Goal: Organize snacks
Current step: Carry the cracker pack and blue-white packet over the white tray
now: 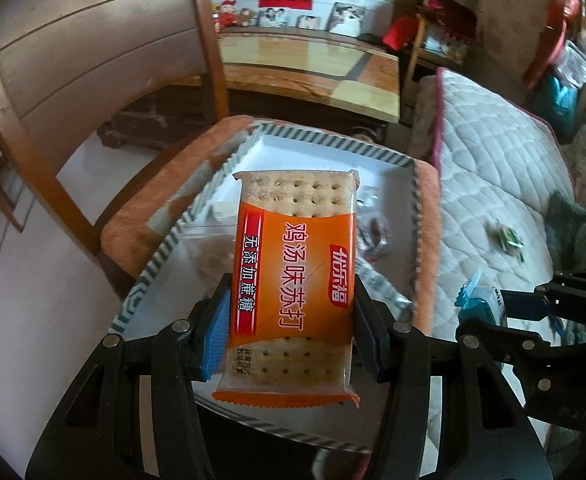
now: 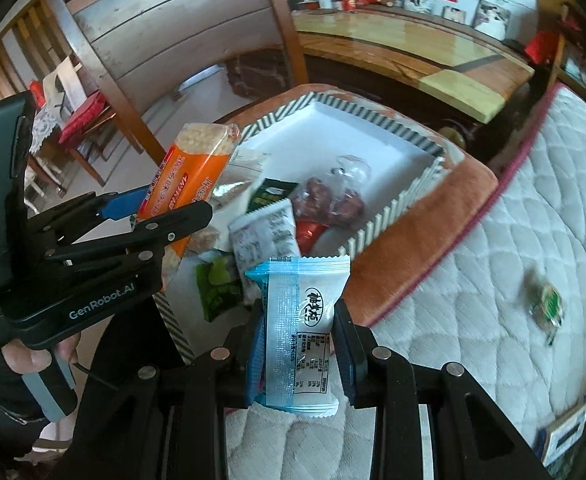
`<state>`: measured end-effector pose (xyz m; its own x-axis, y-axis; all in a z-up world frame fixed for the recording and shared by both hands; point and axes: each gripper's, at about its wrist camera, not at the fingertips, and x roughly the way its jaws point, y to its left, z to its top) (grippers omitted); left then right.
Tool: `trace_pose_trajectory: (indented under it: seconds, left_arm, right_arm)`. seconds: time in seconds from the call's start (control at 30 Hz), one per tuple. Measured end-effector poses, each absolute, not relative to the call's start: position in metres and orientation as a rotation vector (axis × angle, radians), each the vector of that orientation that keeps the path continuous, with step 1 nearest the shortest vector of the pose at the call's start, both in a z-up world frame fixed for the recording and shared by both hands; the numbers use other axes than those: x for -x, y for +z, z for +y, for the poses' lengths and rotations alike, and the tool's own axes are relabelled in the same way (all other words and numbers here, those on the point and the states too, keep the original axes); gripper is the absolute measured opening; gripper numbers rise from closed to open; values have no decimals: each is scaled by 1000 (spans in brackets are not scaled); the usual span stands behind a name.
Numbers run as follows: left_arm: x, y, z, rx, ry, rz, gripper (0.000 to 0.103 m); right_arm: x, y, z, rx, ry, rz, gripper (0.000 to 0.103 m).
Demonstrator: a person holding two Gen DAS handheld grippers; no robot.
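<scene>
Both hands are loaded here. The left gripper [image 1: 291,316] is clamped across the middle of an orange soda cracker pack [image 1: 295,276], held above the near half of the striped tray [image 1: 415,200]. The right gripper [image 2: 297,344] is pinching a blue-and-white snack packet [image 2: 299,320] by its sides, just short of the tray's near edge, over the quilted mattress [image 2: 473,280].

The cracker pack looks light but brittle, so I'd guess a hard squeeze would snap the crackers; gripping the long edges mid-pack seems right. The blue packet looks soft, crinkly and a bit slippery.

Already in the tray: a bag of red-brown snacks [image 2: 333,200], a green packet [image 2: 218,292], and a white one [image 2: 263,236]. A small green-and-white wrapper [image 2: 547,304] sits alone on the mattress to the right, too blurred to read. The held pack hides much of the tray from the left camera.
</scene>
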<state>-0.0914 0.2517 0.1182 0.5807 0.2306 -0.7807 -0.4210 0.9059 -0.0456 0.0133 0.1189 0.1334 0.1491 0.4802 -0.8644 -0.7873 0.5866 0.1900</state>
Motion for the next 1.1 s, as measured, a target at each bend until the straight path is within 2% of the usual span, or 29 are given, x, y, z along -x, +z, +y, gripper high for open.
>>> trace_pose_trajectory:
  seconds: [1.1]
  left_arm:
    - [85, 89, 297, 306, 497, 890, 54]
  right_arm:
    - [-67, 93, 214, 429, 973, 1131, 30]
